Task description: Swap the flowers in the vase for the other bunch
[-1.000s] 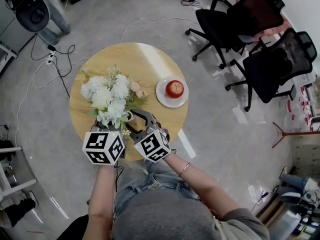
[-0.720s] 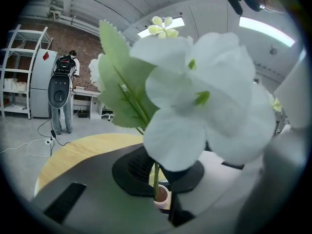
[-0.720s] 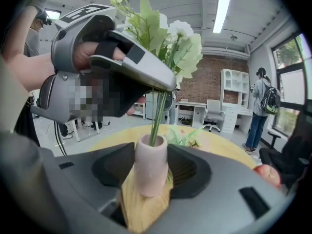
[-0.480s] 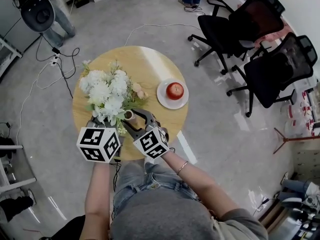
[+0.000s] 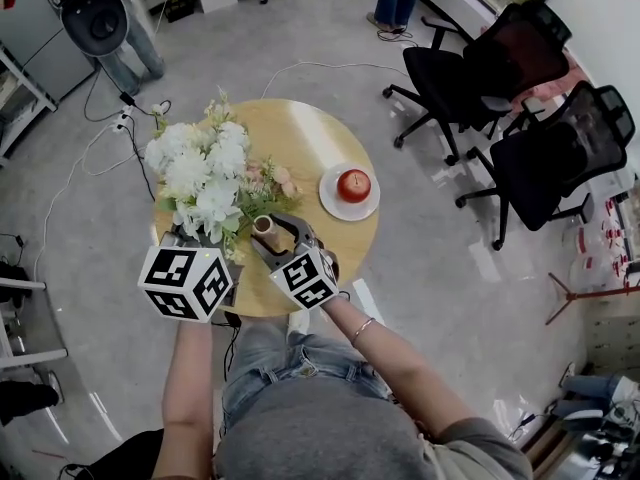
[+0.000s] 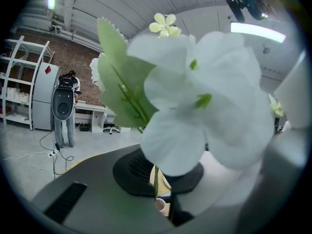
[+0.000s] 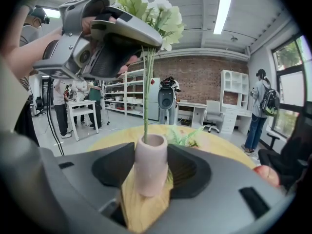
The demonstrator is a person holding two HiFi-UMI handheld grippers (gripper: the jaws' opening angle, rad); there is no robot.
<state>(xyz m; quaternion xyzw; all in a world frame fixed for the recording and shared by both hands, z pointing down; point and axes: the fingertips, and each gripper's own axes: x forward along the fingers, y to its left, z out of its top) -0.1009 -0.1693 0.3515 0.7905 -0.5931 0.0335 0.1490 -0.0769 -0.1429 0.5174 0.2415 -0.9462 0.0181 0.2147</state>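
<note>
Closest in, the left gripper [image 6: 159, 191] is pinched tight on the thin green stems of the bunch of white flowers [image 5: 200, 173], which it holds up over the table. Its own camera is nearly all petals and leaf, so little else shows there, and from above the blooms cover its jaws.

The right gripper [image 7: 151, 172] is clamped on the small pale pink ceramic vase [image 5: 264, 226], which stands on the round light wooden table [image 5: 300, 133]. The pads hide the vase's lower half. The stem ends reach down into its mouth, can't tell how deep.

Just behind the white bunch lies the other bunch, pink flowers with green leaves [image 5: 272, 178], half covered by it. Further along there's a red apple [image 5: 352, 182] on a white plate [image 5: 328, 203].

Around all that: grey polished floor [image 5: 420, 258], two black office chairs [image 5: 470, 63], and a brick back wall [image 7: 209, 74] with white shelving [image 7: 233, 89]. The only print I can make out is the black-and-white square markers on the gripper cubes [image 5: 185, 283].
</note>
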